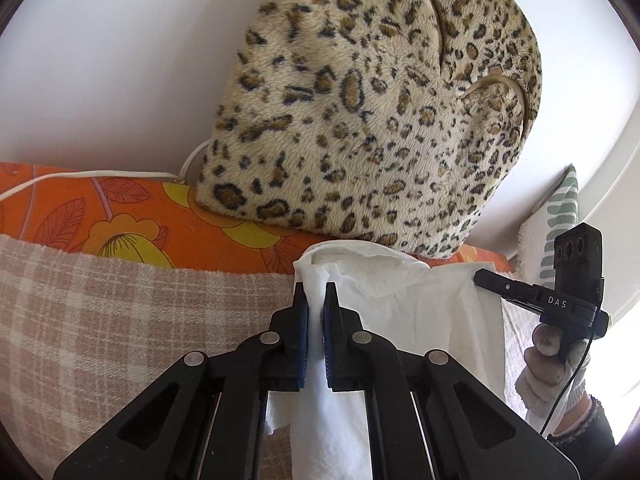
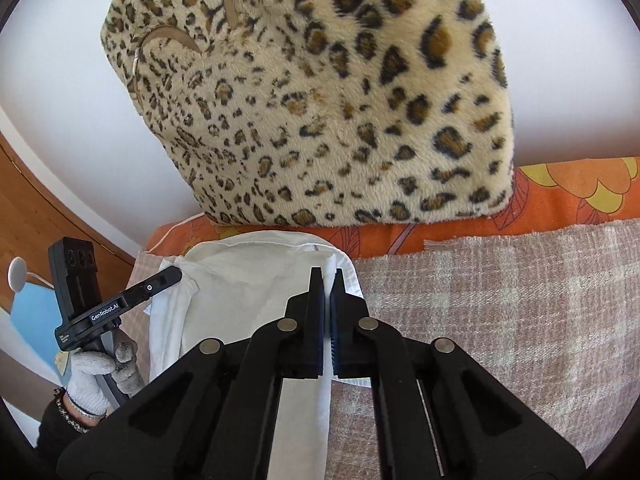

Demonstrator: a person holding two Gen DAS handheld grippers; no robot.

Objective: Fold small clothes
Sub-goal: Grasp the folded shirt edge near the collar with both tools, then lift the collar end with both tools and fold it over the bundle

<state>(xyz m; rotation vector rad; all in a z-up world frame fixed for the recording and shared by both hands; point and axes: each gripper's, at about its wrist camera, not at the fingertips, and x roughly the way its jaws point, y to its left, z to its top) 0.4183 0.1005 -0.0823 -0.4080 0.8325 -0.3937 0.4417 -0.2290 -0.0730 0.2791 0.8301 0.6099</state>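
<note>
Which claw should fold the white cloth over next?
Probably the left claw: it pinches a bunched corner of the white cloth lifted off the checked blanket. The right claw grips only a thin edge lying low.

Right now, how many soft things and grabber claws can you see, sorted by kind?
Leopard cushion: 1
White garment: 1
Striped cushion: 1
Checked blanket: 1
Orange flowered cover: 1
Grippers, left gripper and right gripper: 2
Total: 7
</note>
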